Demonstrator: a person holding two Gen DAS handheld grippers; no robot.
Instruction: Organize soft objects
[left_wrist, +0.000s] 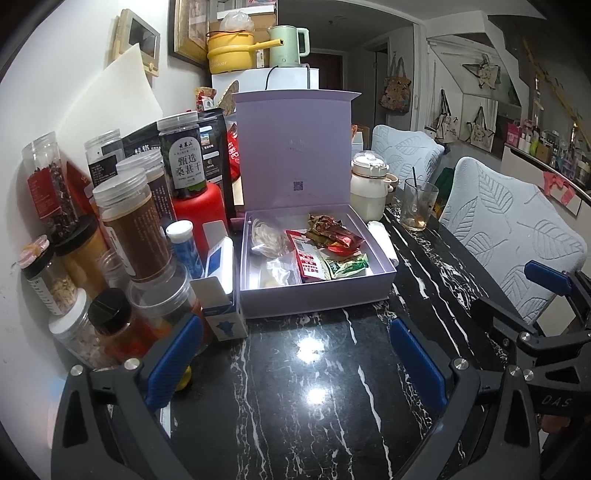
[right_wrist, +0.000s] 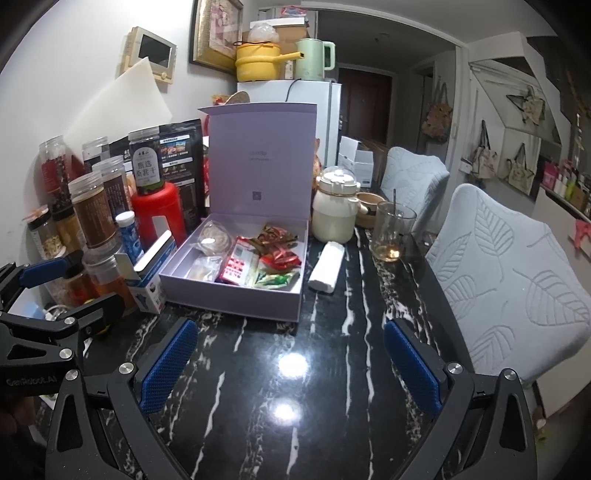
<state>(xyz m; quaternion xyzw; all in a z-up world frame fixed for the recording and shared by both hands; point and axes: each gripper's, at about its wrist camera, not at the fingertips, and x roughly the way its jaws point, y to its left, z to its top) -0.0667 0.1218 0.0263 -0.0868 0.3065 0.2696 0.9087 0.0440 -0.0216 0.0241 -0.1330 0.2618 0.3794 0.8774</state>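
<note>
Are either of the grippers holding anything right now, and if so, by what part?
Nothing is held. The left gripper and the right gripper are both open over the black marble table, short of the lilac box.

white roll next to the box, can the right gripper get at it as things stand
Probably yes. The white roll lies on bare table right of the lavender box, and the open right gripper has nothing between them.

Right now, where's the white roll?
In both views the white roll lies on the black table, just right of the open box, in front of the cream pot.
</note>
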